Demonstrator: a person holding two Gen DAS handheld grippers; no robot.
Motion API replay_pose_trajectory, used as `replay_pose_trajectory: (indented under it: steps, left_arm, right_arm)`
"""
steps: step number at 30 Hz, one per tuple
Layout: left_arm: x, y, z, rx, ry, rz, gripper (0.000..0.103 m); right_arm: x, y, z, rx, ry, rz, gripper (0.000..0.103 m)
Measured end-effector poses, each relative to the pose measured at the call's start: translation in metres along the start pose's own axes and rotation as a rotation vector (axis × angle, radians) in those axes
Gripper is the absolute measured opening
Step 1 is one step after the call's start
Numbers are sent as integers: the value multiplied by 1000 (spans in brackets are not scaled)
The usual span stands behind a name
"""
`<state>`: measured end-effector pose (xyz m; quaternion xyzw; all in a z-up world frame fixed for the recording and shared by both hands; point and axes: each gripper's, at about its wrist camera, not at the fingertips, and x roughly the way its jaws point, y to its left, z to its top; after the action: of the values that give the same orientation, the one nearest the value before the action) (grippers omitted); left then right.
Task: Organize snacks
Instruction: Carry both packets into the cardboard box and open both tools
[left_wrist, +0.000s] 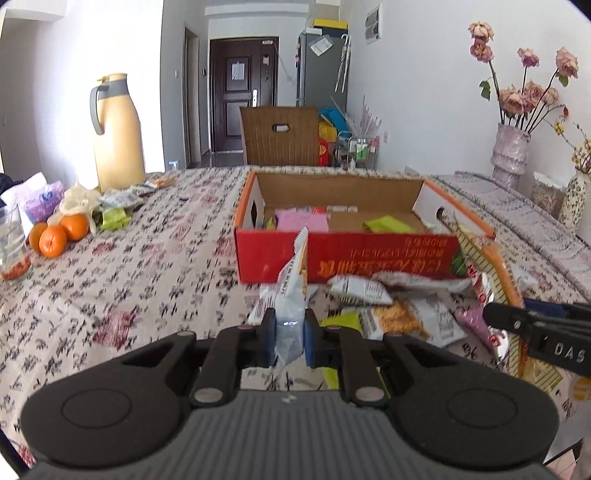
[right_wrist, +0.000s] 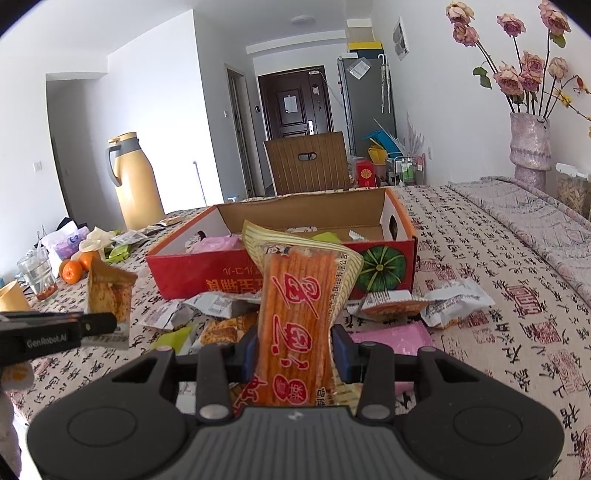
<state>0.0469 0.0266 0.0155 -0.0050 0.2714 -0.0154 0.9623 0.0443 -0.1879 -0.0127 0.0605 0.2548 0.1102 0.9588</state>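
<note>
Left wrist view shows the left tongs (left_wrist: 290, 334) clamped on a small silver and white snack packet (left_wrist: 293, 284), which stands upright between the blue pads just in front of the red cardboard box (left_wrist: 347, 258). That box sits open on the counter (left_wrist: 147, 280), which is covered with a patterned cloth, and it already holds a pink packet (left_wrist: 303, 220) and a green packet (left_wrist: 388, 224). Against the box's near wall lies a loose heap of snack packets (left_wrist: 369, 291), touching one another. Right wrist view shows the right tongs (right_wrist: 295, 349) closed on a long orange spicy-strip packet (right_wrist: 295, 321), held upright with its top edge leaning over the near wall of the box (right_wrist: 207, 266). In that same view the left tongs (right_wrist: 99, 325) come in from the left of the box, gripping their packet (right_wrist: 109, 295) above the cloth. To the left of the box, well apart from it, stand a yellow thermos jug (left_wrist: 116, 136), three oranges (left_wrist: 59, 232) and a glass (left_wrist: 13, 247). To the right of the box, near the wall, a pink vase of dried roses (left_wrist: 509, 155) stands on the counter. Behind the box is a wooden chair back (left_wrist: 280, 136).
</note>
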Motion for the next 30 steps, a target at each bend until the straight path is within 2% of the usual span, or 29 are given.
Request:
replay_pose_trajectory:
  steps: [8,17,24,30]
  left_arm:
    - [3,-11,32,27,-77,-15,15]
    - [26,-25,73,49,-148,-40,15]
    - [58,-38,102,59,-163,-63,15]
    - [93,-47,120,79,-155,-69,15]
  right_arm:
    - [7,-5,23,-14,-49,-15,40]
    - [31,-13,67,-37,-123,-38,40]
    - [65,-20,101,-54,-155,-52,40]
    - [103,-27,123,-60,-148,-61,40]
